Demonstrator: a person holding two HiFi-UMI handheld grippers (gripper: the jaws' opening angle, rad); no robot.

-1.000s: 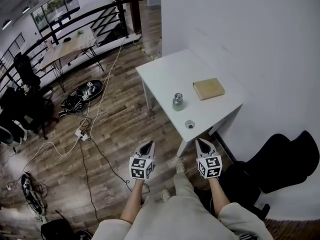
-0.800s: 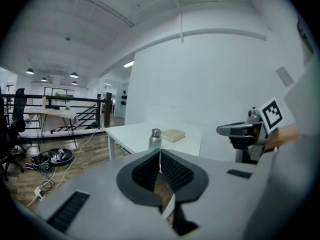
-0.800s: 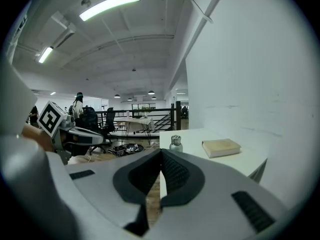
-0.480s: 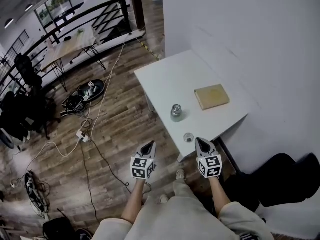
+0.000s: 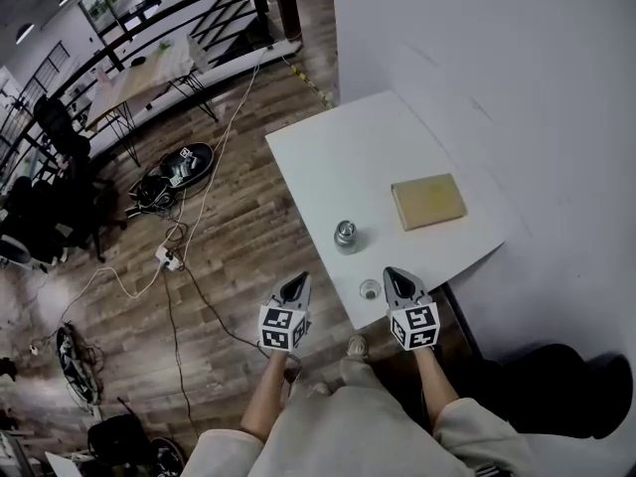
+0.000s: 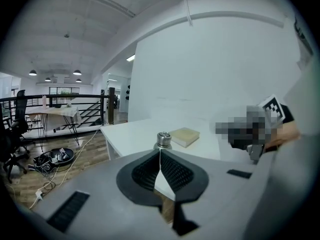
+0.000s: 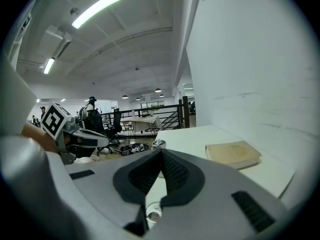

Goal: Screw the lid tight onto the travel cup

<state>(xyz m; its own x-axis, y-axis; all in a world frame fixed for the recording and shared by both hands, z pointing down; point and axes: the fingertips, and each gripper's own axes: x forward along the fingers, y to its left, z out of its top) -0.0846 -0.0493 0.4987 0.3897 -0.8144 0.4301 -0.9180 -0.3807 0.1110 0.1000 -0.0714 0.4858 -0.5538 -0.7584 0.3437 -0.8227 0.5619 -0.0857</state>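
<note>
Left hand-held gripper, right hand-held gripper: clenched, empty. Small clear round lid just left of right; upright steel travel cup beyond lid.

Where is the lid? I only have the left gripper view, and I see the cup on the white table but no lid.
Observer: The lid lies on the table near its front edge, apart from the cup.
Operator: Is the right gripper on it?
Observer: No. The right gripper is just right of the lid, jaws shut and empty.
Operator: And my left one?
Observer: The left gripper is over the floor, off the table's edge.
</note>
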